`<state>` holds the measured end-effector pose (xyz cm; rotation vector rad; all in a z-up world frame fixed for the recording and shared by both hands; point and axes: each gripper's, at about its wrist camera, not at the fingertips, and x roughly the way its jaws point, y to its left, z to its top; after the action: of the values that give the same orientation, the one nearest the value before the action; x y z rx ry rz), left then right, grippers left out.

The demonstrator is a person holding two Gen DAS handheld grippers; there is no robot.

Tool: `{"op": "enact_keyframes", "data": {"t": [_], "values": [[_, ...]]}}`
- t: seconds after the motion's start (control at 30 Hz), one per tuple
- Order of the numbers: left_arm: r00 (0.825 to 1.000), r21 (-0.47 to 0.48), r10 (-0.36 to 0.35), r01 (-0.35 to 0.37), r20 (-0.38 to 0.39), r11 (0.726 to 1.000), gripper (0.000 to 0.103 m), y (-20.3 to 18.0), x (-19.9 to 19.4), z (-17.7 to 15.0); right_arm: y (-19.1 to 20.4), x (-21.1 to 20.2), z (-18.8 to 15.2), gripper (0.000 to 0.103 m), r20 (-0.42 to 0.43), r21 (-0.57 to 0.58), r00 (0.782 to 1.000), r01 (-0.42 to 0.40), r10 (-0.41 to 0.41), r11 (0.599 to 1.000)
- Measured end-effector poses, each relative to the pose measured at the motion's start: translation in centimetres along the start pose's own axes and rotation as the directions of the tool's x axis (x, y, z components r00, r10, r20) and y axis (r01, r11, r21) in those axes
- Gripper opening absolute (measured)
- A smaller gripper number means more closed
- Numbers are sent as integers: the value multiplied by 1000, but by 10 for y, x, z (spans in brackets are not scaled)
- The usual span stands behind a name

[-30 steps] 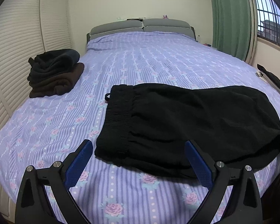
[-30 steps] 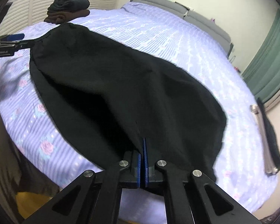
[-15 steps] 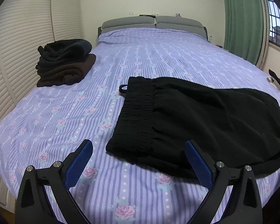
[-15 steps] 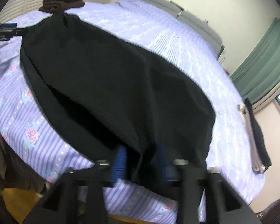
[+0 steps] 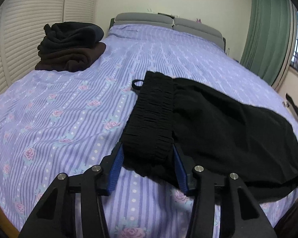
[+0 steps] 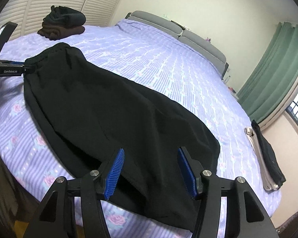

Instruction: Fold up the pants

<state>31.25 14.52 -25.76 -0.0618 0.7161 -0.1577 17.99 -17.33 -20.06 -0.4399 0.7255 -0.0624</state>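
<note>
Black knit pants [image 5: 218,123], one pair, laid flat lengthwise across the floral bed [image 5: 69,119] for folding. Elastic waistband [image 5: 151,127] sits between the left tongs [image 5: 148,170], whose jaws are closing on either side of it, pads not yet pressing, placed to take that end. Right tongs [image 6: 151,172] opening, half-wide over the hem end, cloth below them, gripping nothing. Folded dark clothes [image 5: 69,47] stacked well beyond the left tongs.

The only readable text is "GenRobot.AI", in white letters on the black side of the left gripper [image 6: 24,67], seen at the left edge of the right wrist view.
</note>
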Motion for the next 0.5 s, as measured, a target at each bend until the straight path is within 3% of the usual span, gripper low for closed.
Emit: {"op": "enact_keyframes", "data": {"t": [0.17,0.4,0.47,0.5], "values": [[999,20,4,-5,35,1000,46,8,-11,2,3,3,4,56,-6,13,1000,-6,6,1000],[1000,36,0,1,-17,999,49,13,-1,-7,10,4,6,56,-8,5,1000,-14,14,1000],[1000,27,9,-9,-15,1000,55,12,-8,-5,9,3,7,56,-10,18,1000,-27,27,999],[1000,28,27,-27,-12,999,65,11,-13,-4,8,2,7,56,-10,28,999,-34,34,999]]}}
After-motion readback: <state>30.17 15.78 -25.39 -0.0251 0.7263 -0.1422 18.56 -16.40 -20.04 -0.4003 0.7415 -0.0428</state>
